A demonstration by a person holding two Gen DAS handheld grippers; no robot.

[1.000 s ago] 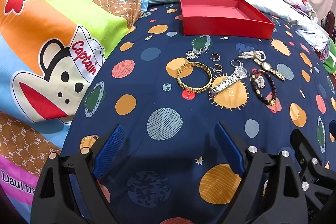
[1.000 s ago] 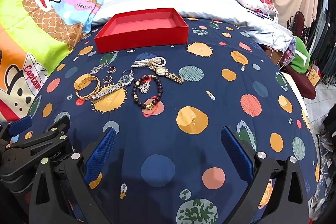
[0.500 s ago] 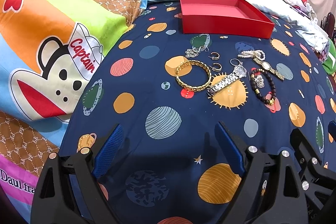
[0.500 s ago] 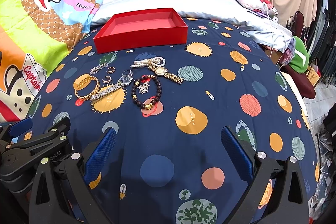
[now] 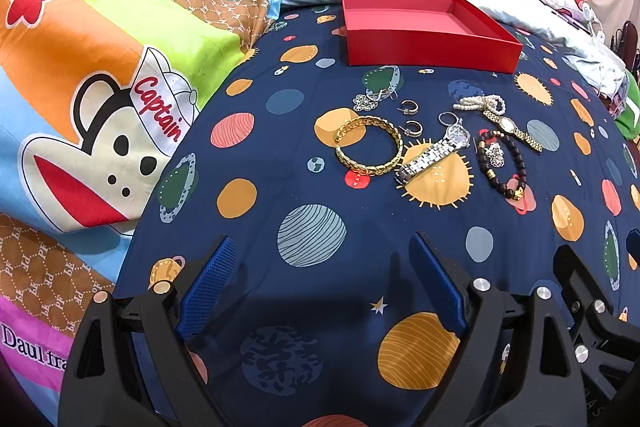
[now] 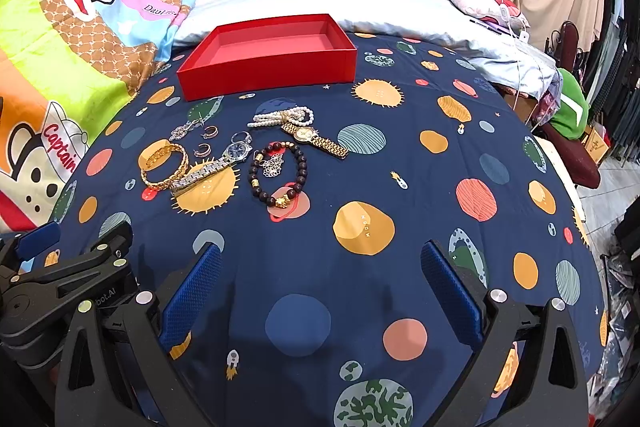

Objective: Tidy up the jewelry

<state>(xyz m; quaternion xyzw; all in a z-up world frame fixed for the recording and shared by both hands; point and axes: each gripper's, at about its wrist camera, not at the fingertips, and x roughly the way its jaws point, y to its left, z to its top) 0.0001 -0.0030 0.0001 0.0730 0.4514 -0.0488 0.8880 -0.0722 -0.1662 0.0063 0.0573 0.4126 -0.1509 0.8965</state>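
Silver watch [image 5: 434, 155] lies diagonal, face toward red box [image 5: 430, 47]; both jaws apart.

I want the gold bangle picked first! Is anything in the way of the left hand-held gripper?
Nothing visible: only bare bedsheet lies between the open left hand-held gripper and the bangle. The silver watch lies close beside it.

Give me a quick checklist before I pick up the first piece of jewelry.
1. Left tool open, holding nothing: ok.
2. Right tool open, holding nothing: ok.
3. Shallow red cardboard box open, nothing visible inside: ok.
4. Gold chain bangle lies separate: not ok, silver metal-band watch touches it.
5. Dark beaded bracelet free: not ok, a silver filigree charm lies inside its loop.
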